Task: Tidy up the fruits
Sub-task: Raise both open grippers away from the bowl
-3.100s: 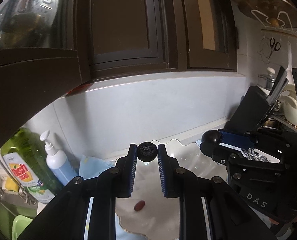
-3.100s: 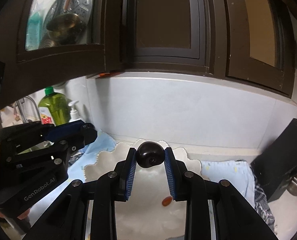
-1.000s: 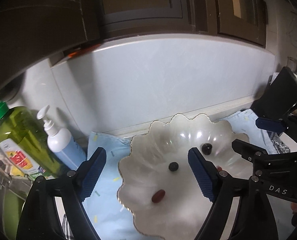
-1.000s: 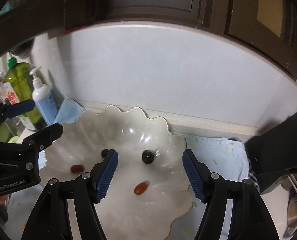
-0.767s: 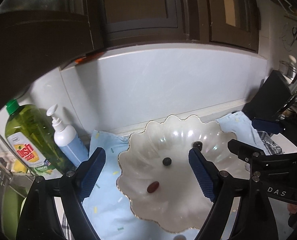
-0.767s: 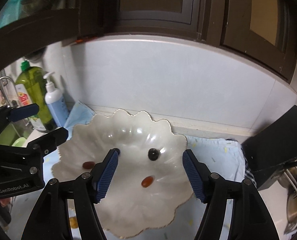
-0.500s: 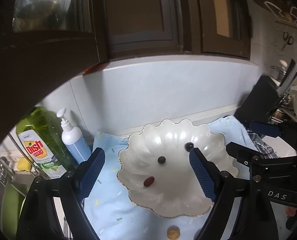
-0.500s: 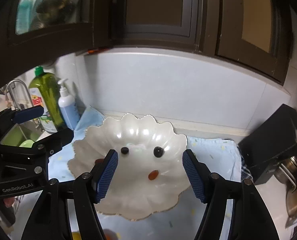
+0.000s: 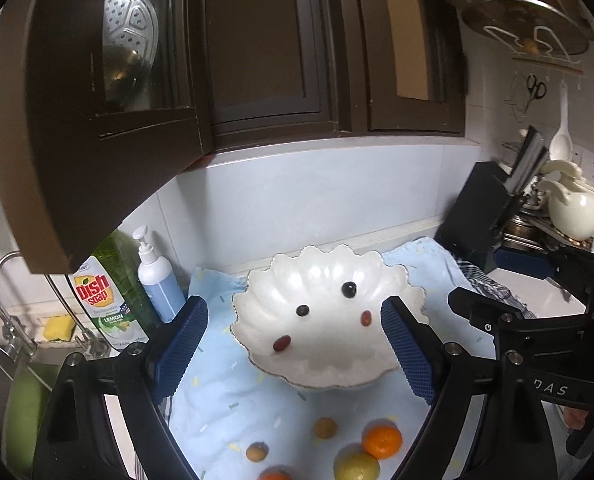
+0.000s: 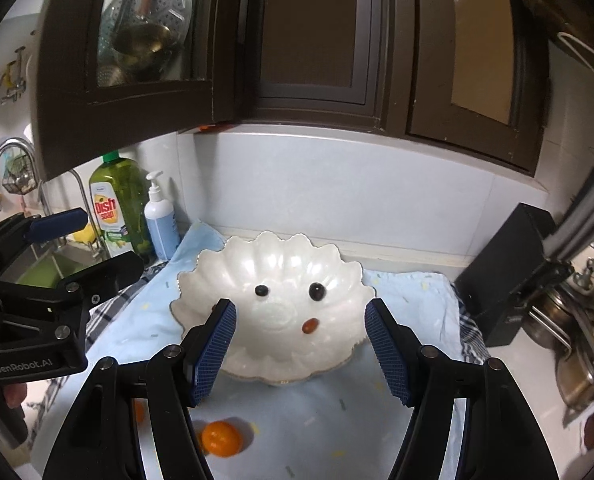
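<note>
White bowl (image 9: 411, 292) now holds 4 small fruits; both hand-held grippers (image 9: 293, 344) (image 10: 300, 344) have let go, spread and empty, left opening, leaving oranges (image 9: 381, 442) next

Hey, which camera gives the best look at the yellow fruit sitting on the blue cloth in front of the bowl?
The left wrist view. There the yellow fruit lies in plain sight on the blue cloth, beside an orange mandarin, between the fingers. The right wrist view does not show it; only a mandarin appears there.
</note>
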### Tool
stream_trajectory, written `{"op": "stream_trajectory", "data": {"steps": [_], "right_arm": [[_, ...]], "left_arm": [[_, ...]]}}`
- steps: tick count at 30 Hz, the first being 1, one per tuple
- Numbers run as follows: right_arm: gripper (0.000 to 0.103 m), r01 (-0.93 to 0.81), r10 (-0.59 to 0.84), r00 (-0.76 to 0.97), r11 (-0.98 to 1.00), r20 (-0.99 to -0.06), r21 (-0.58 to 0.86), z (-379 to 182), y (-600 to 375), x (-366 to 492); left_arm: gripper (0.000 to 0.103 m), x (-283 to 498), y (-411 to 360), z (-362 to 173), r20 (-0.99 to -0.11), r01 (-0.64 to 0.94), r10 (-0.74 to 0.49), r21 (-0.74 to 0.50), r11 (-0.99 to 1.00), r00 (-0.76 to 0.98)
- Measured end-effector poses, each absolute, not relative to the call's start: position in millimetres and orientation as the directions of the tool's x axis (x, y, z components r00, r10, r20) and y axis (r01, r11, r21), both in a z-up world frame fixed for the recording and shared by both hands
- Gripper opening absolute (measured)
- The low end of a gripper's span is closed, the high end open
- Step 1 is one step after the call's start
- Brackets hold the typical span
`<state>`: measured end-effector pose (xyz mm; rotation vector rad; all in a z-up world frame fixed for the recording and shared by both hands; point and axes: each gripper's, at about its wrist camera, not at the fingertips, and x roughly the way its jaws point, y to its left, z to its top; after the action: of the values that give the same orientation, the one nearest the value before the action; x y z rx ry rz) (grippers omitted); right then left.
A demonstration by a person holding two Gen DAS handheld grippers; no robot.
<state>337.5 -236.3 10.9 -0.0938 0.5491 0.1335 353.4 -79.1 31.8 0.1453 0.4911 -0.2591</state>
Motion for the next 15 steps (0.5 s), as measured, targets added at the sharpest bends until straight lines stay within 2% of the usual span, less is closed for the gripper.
{"op": "stream_trajectory", "data": {"steps": [6,15], "right_arm": [[0.068,-0.141,0.102,0.853,0.989,-0.513,-0.037,11.0,-237.4,307.7],[0.068,-0.128,0.067,0.859,0.988,-0.508,-0.086,-0.6,-228.3,276.4]], "left_arm": [[0.089,323.4,-79.5,30.7,-0.475,0.303,-0.226,0.091,0.949,0.85],[0.09,294.5,-76.2,16.5,-0.496,0.327,-0.239,0.097,0.94,0.835]]}}
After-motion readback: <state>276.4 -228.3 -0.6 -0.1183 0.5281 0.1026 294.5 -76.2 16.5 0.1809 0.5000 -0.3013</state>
